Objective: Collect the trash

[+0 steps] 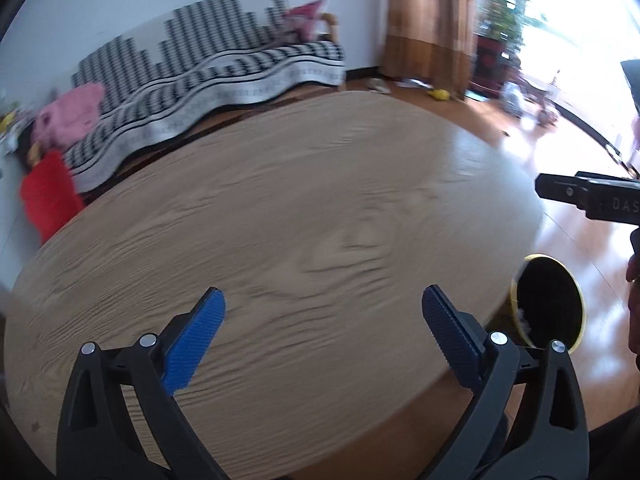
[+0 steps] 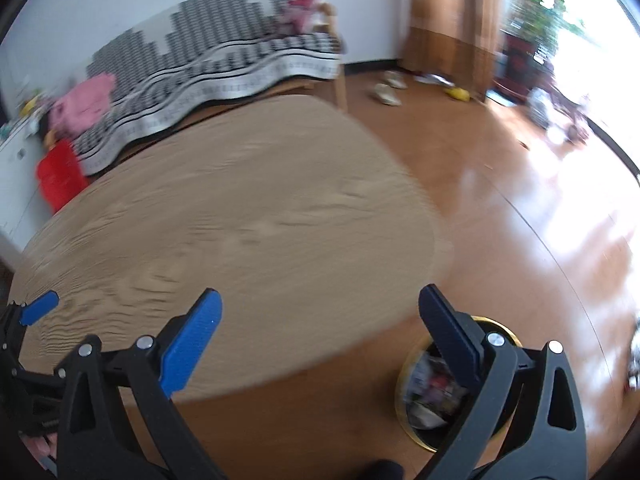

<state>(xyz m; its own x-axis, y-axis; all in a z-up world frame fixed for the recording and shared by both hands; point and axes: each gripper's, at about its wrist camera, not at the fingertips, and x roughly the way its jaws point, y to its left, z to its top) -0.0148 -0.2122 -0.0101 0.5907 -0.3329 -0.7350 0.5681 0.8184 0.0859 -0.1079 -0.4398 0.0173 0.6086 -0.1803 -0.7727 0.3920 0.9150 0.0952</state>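
We read only one bit of lettering: the pale capitals "DAS" on the black body of the right gripper (image 1: 592, 200), where it enters at the right edge of the left wrist view, cut off by the frame. The wrappers in the bin (image 2: 432, 388) show coloured print, but it is too blurred for us to read.

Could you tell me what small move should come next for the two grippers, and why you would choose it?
Probably pull both back to rest. The left gripper and right gripper are open and hold nothing, the round table shows no litter in either view, and the yellow-rimmed bin on the floor beside it already holds wrappers. The frames are blurred, so small scraps could be missed.
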